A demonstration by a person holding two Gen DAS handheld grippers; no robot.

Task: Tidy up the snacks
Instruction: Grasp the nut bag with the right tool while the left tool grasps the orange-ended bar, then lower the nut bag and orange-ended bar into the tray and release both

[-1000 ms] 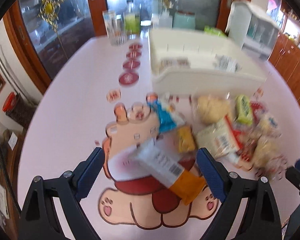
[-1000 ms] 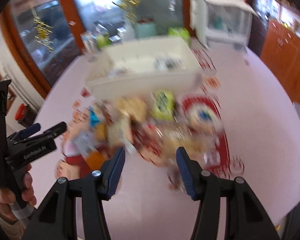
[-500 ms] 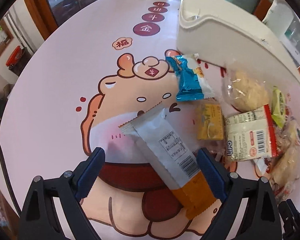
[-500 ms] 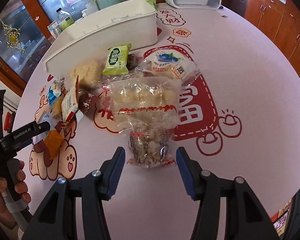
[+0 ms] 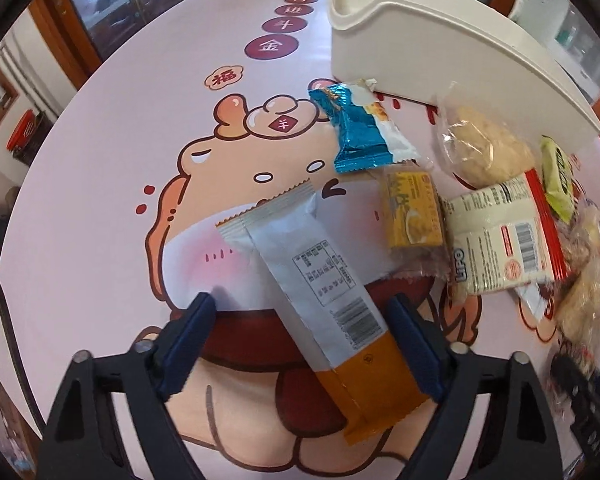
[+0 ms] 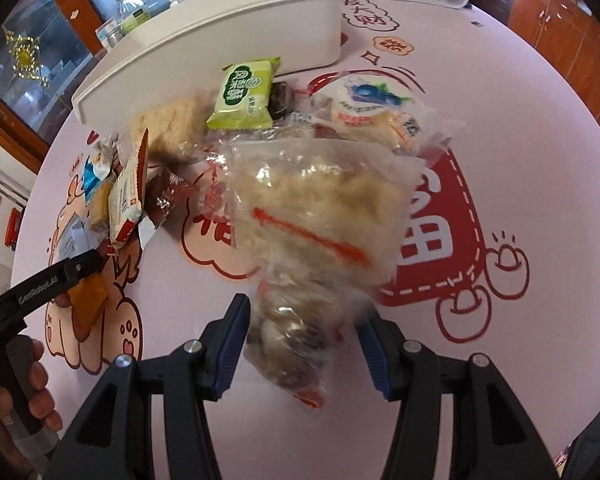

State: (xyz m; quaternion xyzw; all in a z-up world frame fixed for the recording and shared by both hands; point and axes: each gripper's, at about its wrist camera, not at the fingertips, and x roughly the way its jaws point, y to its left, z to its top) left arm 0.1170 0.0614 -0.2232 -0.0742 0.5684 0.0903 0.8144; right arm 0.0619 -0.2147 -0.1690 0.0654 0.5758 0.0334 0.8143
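Barely started: snacks lie outside the white bin (image 5: 440, 44) at twelve o'clock; left gripper (image 5: 306, 344), just closing, straddles the long packet (image 5: 320, 280) ungripped; right gripper (image 6: 300, 344) apart around a clear bag (image 6: 292, 344)

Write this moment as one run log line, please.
left gripper: closing around long silver-orange packet | right gripper: open, astride small clear snack bag

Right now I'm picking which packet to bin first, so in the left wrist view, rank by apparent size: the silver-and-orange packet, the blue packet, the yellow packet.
1. silver-and-orange packet, clearly largest, though also nearest the camera.
2. blue packet.
3. yellow packet.
The last two look close, so that order is unsure.
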